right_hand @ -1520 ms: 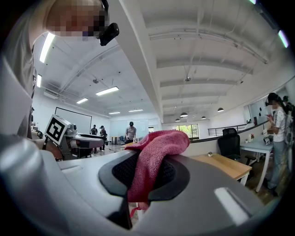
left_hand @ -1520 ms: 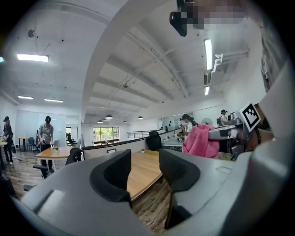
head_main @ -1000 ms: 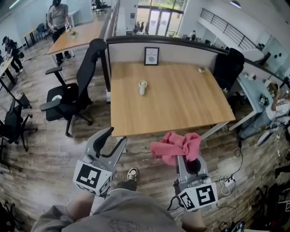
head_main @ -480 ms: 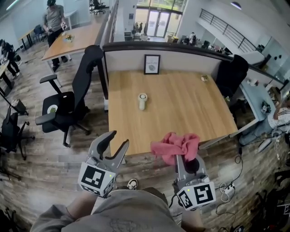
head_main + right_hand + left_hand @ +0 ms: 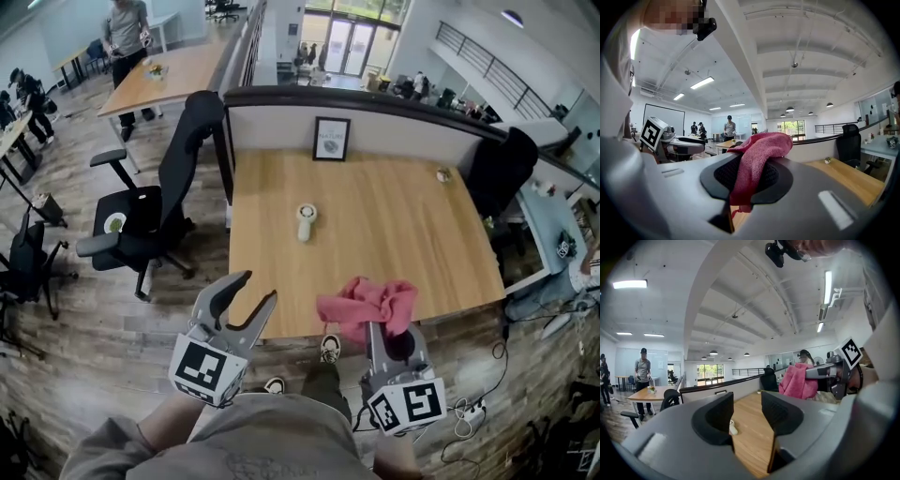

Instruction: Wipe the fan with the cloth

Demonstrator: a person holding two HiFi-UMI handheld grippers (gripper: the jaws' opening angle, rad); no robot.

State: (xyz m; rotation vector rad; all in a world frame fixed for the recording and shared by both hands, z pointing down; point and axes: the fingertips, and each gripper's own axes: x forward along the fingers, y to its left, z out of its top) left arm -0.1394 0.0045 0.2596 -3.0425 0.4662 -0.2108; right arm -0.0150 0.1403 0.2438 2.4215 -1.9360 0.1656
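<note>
- cloth (image 5: 367, 302): pink
- fan (image 5: 306, 221): white
- desk (image 5: 403, 244): light wood grain
- left gripper (image 5: 254, 289) and right gripper (image 5: 380, 323): grey, black pads, black-and-white square markers
- chair (image 5: 176, 178): black
- floor (image 5: 103, 319): brown planks

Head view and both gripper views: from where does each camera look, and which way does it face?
Head view: on the person's head, facing steeply down at the wooden desk with the white fan; left gripper, right gripper and shirt show.
Left gripper view: on the left gripper, facing level along its open, empty jaws over the desk; the person's shirt shows at right.
Right gripper view: on the right gripper, along jaws shut on the pink cloth; shirt at left.
Shared: each gripper view shows the other gripper.
</note>
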